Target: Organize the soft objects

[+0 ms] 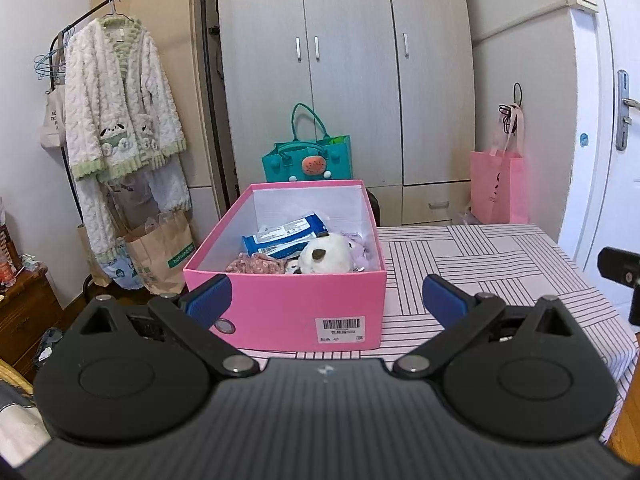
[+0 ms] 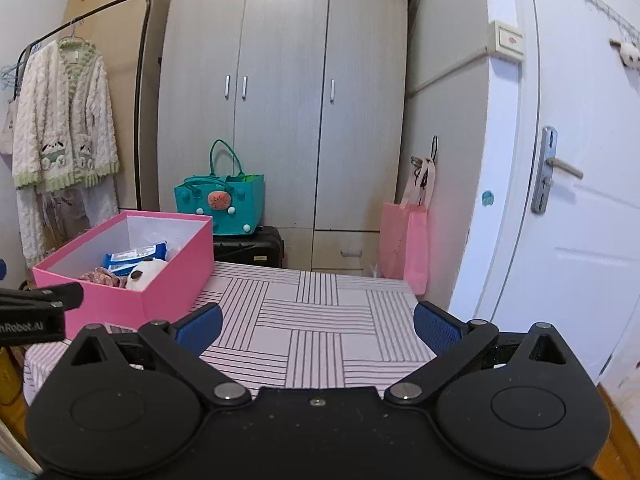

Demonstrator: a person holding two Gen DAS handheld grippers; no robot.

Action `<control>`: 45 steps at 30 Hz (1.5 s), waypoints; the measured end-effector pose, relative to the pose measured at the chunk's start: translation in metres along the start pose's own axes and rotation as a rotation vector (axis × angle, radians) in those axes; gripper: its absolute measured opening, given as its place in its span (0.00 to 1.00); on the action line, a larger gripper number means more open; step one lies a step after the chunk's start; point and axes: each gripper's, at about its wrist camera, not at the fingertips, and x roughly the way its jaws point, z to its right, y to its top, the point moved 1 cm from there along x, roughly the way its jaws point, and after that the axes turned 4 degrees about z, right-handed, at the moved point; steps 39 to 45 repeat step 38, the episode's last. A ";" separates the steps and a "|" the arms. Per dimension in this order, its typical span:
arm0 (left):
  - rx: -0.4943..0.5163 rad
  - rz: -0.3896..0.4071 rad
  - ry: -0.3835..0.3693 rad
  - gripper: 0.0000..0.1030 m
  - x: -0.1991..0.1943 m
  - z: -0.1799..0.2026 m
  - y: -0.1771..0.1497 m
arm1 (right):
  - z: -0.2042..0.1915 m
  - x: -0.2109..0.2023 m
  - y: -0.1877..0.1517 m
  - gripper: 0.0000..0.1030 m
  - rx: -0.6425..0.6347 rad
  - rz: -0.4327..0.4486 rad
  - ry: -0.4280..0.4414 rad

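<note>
A pink box (image 1: 280,304) stands on the striped tablecloth (image 1: 500,264). Inside it lie a white plush toy (image 1: 326,256), a blue wipes pack (image 1: 286,236), a floral pink cloth (image 1: 256,264) and a lilac soft item (image 1: 360,250). My left gripper (image 1: 326,300) is open just in front of the box's near wall, nothing between its blue pads (image 1: 210,298). In the right wrist view the pink box (image 2: 120,300) sits at the left with the plush toy (image 2: 144,274) in it. My right gripper (image 2: 318,326) is open over bare tablecloth (image 2: 320,320).
Behind the table stand a grey wardrobe (image 1: 344,80), a teal felt bag (image 1: 308,160) on a black suitcase (image 2: 248,246), and a pink bag (image 1: 498,188). A clothes rack with a fluffy robe (image 1: 120,120) is at the left, a white door (image 2: 560,200) at the right.
</note>
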 end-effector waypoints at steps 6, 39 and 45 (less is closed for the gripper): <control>0.001 0.007 0.005 1.00 -0.001 -0.004 0.002 | 0.009 -0.002 0.003 1.00 0.033 0.016 0.003; 0.025 0.011 -0.016 1.00 -0.003 -0.005 -0.001 | 0.008 0.004 -0.004 1.00 0.032 -0.012 -0.012; 0.025 0.011 -0.016 1.00 -0.003 -0.005 -0.001 | 0.008 0.004 -0.004 1.00 0.032 -0.012 -0.012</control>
